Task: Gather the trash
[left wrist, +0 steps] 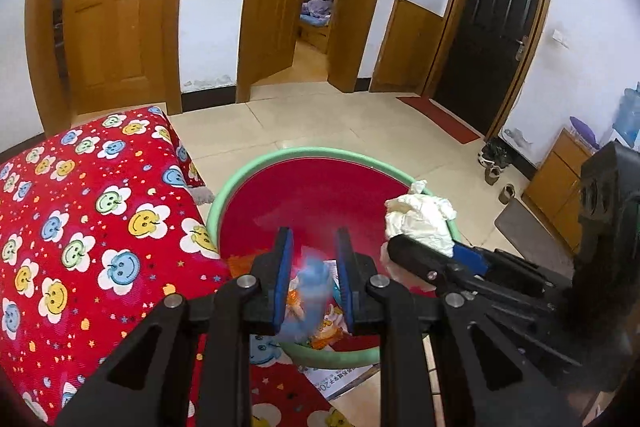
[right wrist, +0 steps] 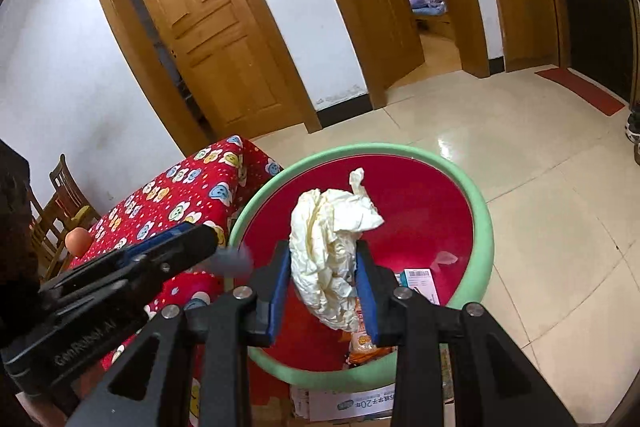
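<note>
A red basin with a green rim point(left wrist: 256, 167) point(right wrist: 480, 211) stands on the floor beside the table. My left gripper point(left wrist: 313, 267) is open above it, and a blurred blue piece of trash point(left wrist: 314, 291) is between and below its fingers, apparently loose; it shows as a grey-blue blur in the right wrist view point(right wrist: 234, 261). My right gripper point(right wrist: 324, 283) is shut on a crumpled white paper wad point(right wrist: 332, 251) point(left wrist: 420, 219) over the basin. Orange snack wrappers point(left wrist: 328, 327) point(right wrist: 362, 343) and a barcoded packet point(right wrist: 418, 277) lie inside the basin.
A table with a red smiley-flower cloth point(left wrist: 80, 227) point(right wrist: 180, 195) is at the left, with an orange ball point(right wrist: 78, 241) on it. Wooden chairs point(right wrist: 60, 203) stand behind it. A cardboard box point(right wrist: 352, 405) lies under the basin. Shoes point(left wrist: 496, 167) and a cabinet point(left wrist: 560, 183) are at the right.
</note>
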`<state>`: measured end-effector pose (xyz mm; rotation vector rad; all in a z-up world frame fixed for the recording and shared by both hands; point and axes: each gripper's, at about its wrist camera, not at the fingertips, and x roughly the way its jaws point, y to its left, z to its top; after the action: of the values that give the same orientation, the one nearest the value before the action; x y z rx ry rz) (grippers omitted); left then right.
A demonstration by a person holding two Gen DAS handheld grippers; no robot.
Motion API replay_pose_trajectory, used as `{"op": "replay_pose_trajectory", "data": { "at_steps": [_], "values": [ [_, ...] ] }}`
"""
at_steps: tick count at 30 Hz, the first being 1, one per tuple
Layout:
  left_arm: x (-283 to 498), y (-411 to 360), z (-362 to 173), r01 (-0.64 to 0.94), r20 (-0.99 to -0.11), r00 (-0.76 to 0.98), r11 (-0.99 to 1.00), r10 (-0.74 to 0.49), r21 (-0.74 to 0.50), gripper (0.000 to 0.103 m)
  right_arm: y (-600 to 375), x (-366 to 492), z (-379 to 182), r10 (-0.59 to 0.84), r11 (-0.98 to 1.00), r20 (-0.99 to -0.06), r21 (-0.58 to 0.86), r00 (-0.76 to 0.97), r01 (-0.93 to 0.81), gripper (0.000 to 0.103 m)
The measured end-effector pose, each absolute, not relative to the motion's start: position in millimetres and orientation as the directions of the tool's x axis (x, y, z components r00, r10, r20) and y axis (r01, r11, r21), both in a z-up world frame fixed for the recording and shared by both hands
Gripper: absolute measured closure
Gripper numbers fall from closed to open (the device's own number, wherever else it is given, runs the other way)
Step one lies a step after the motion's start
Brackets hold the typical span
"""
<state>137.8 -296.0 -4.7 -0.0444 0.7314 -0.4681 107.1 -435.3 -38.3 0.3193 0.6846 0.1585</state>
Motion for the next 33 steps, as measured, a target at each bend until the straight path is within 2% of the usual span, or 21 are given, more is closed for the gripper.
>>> {"op": "replay_pose_trajectory", "data": {
  "at_steps": [2,3,4,5,6,8,9,14,17,18,19,21,26,27,29,33],
  "values": [
    [140.0,-294.4,-4.9,0.397,-0.630,0.650,0.897,-0.425,-0.196,0.082,-433.8,110.2,-39.7,0.246,0.942,-0.603,0.332,0.759,-0.043,0.069],
    [141.0,-293.9,-5.1,0.393,-0.632,0.651,0.899,-0.420,-0.192,0.078,-433.0,112.1,-40.5,0.246,0.943,-0.605,0.329,0.757,-0.043,0.069],
    [142.1,-293.4,-5.5,0.390,-0.634,0.651,0.901,-0.416,-0.191,0.063,-432.7,112.8,-41.3,0.244,0.944,-0.608,0.327,0.755,-0.042,0.069],
    [143.1,-292.3,-5.6,0.375,-0.634,0.660,0.908,-0.403,-0.186,0.054,-432.7,113.4,-41.8,0.243,0.945,-0.611,0.325,0.753,-0.042,0.069],
    [143.1,-290.8,-5.1,0.369,-0.631,0.665,0.910,-0.399,-0.187,0.049,-432.7,113.5,-42.1,0.236,0.946,-0.613,0.322,0.754,-0.035,0.068],
    [143.6,-286.4,-4.0,0.367,-0.624,0.662,0.905,-0.415,-0.213,0.028,-434.6,113.1,-43.0,0.233,0.945,-0.614,0.326,0.754,-0.027,0.068],
    [143.1,-285.2,-3.8,0.368,-0.620,0.662,0.903,-0.421,-0.221,0.024,-435.7,113.2,-42.9,0.235,0.944,-0.614,0.330,0.754,-0.026,0.068],
    [138.5,-286.3,-0.5,0.377,-0.606,0.675,0.903,-0.421,-0.208,0.022,-435.9,114.2,-46.2,0.238,0.944,-0.617,0.330,0.750,-0.028,0.068],
    [135.8,-287.6,-0.5,0.383,-0.611,0.671,0.902,-0.421,-0.202,0.022,-434.4,116.3,-47.1,0.239,0.944,-0.622,0.329,0.745,-0.027,0.064],
    [134.6,-286.7,1.1,0.381,-0.606,0.675,0.902,-0.421,-0.203,0.022,-433.7,116.1,-46.6,0.238,0.944,-0.622,0.329,0.746,-0.026,0.049],
    [133.3,-285.2,3.7,0.378,-0.597,0.681,0.902,-0.423,-0.208,0.019,-432.8,114.3,-44.4,0.230,0.946,-0.615,0.325,0.754,-0.023,0.028],
    [131.9,-281.6,9.6,0.384,-0.590,0.687,0.901,-0.425,-0.202,0.018,-427.5,110.7,-40.5,0.238,0.948,-0.597,0.316,0.766,-0.049,0.010],
    [126.6,-268.8,24.9,0.380,-0.580,0.701,0.906,-0.414,-0.186,0.018,-417.6,97.9,-27.0,0.238,0.948,-0.558,0.311,0.795,-0.066,0.004],
    [123.8,-264.3,30.3,0.378,-0.581,0.705,0.908,-0.407,-0.179,0.017,-415.1,92.1,-22.4,0.213,0.953,-0.554,0.301,0.805,-0.046,0.003],
    [119.7,-258.9,37.3,0.396,-0.588,0.701,0.906,-0.405,-0.151,0.008,-408.8,83.8,-15.4,0.159,0.962,-0.556,0.274,0.816,-0.001,0.000],
    [101.4,-240.9,52.3,0.396,-0.521,0.772,0.917,-0.364,-0.053,0.004,-387.4,62.0,5.6,0.059,0.975,-0.537,0.214,0.842,0.068,0.000]
  ]
}}
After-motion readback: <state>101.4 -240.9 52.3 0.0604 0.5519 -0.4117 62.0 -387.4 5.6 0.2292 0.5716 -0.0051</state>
